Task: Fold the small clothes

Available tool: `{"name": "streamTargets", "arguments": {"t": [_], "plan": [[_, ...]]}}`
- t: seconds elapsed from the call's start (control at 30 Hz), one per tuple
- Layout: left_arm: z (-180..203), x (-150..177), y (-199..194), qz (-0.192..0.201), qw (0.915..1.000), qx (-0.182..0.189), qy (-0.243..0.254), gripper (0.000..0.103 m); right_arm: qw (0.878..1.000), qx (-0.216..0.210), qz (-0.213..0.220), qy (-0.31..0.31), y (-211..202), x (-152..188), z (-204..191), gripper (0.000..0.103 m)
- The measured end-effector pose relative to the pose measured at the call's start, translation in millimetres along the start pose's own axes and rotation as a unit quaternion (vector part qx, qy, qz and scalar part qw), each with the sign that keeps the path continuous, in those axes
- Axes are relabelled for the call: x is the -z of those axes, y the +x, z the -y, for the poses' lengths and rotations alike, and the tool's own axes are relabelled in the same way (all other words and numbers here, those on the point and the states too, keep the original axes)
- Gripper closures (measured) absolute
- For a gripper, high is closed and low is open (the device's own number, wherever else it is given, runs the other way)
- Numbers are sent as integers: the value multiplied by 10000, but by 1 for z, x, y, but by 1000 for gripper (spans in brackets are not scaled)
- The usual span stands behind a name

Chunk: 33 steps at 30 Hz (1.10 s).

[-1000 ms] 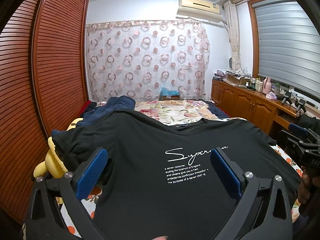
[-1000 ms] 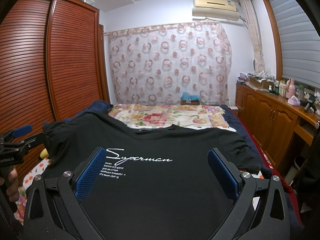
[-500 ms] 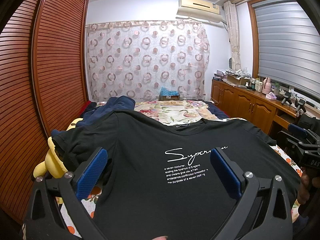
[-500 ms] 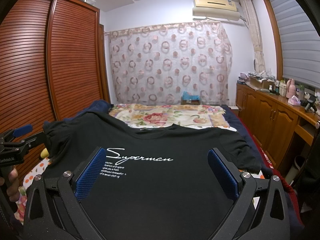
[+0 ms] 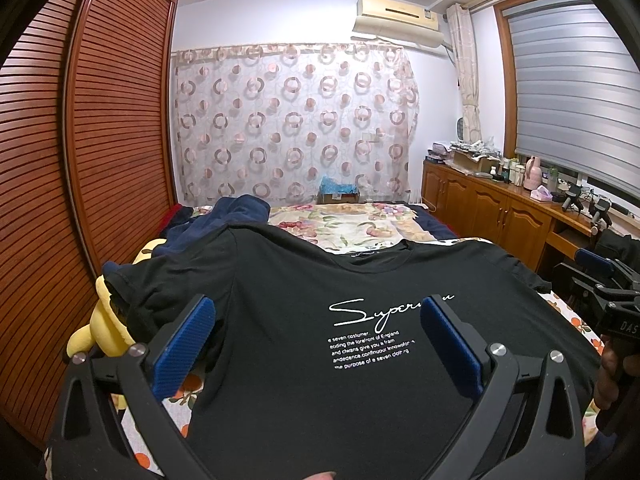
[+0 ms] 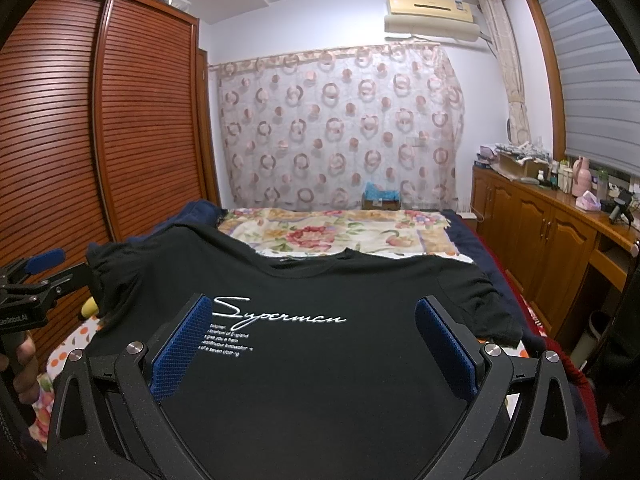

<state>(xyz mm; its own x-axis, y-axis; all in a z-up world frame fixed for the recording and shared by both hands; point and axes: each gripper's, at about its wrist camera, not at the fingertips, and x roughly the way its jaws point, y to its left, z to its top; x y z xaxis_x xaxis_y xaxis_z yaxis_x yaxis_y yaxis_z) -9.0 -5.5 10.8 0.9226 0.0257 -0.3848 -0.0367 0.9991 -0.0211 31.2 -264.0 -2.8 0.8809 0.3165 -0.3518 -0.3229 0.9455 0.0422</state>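
Observation:
A black T-shirt (image 5: 288, 288) with white script print lies spread face up on the bed, collar toward the far end; in the right wrist view the T-shirt (image 6: 360, 292) fills the foreground. My left gripper (image 5: 318, 332) hovers open over the shirt's lower left part, blue pads wide apart with nothing between them. My right gripper (image 6: 314, 330) hovers open over the lower right part, also empty. The right gripper (image 5: 600, 280) shows at the right edge of the left wrist view, held by a hand. At the left edge of the right wrist view the left gripper (image 6: 36, 276) appears.
A floral bedspread (image 5: 340, 224) covers the bed beyond the shirt. A yellow plush toy (image 5: 104, 328) and a navy garment (image 5: 224, 216) lie at the left. A slatted wardrobe (image 5: 80, 160) stands left, wooden cabinets (image 5: 500, 216) right, and a box (image 5: 338, 194) stands by the curtain.

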Motion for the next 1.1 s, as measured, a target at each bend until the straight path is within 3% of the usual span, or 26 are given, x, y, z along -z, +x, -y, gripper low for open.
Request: {"name": "streamTargets", "arguments": {"t": [0.77,1.03,1.1], "plan": [[0,1,0,-7,10000,14,-6,0,10000,-3,-1,4,0,1,2,0],[-22,6,8,-277,9994,-4,-182,0,9995,-238,-197,50,8,4,-5,0],[-35,12,13,-383,9990,-35,-216,0,9993,-269,-248,25,15,2,-23,0]]}}
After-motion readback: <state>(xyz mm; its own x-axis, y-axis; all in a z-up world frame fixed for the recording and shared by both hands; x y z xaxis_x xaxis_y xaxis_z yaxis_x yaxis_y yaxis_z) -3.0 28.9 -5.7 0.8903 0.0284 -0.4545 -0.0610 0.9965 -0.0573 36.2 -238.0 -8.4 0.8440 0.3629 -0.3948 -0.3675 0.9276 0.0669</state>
